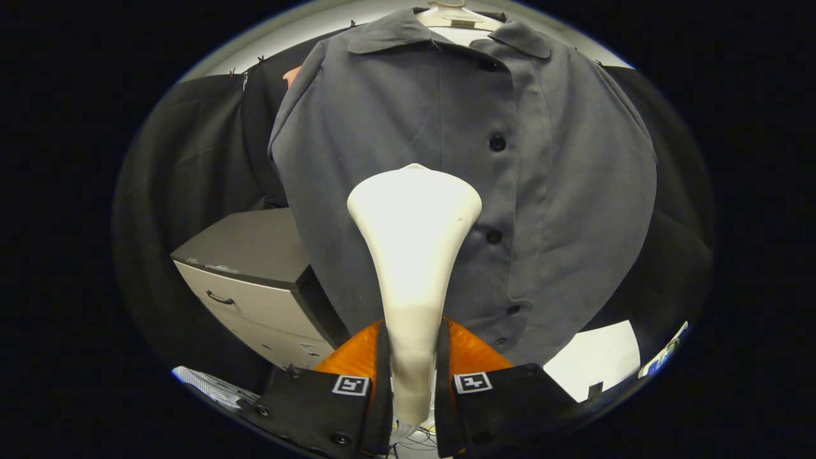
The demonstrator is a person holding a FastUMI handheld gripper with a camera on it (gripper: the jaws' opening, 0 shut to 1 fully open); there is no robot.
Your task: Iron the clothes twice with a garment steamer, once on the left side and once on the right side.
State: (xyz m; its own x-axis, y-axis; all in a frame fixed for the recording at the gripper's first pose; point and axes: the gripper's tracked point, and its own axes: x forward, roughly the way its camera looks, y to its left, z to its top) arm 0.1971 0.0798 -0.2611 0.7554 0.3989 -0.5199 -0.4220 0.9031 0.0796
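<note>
A grey button-up shirt [408, 127] hangs on a pale hanger [454, 16] straight ahead of me, its dark buttons running down right of centre. My gripper [413, 357] is shut on the white garment steamer [413, 217], both fingers pressing its narrow handle. The steamer's wide head rises beyond the fingertips and sits in front of the shirt's middle, left of the button placket. Whether the head touches the cloth I cannot tell.
A pale drawer cabinet [255, 287] with a dark top stands low on the left, partly behind the shirt. Black cloth walls surround the shirt. A white surface [596, 360] shows low on the right, and cables lie below the fingers.
</note>
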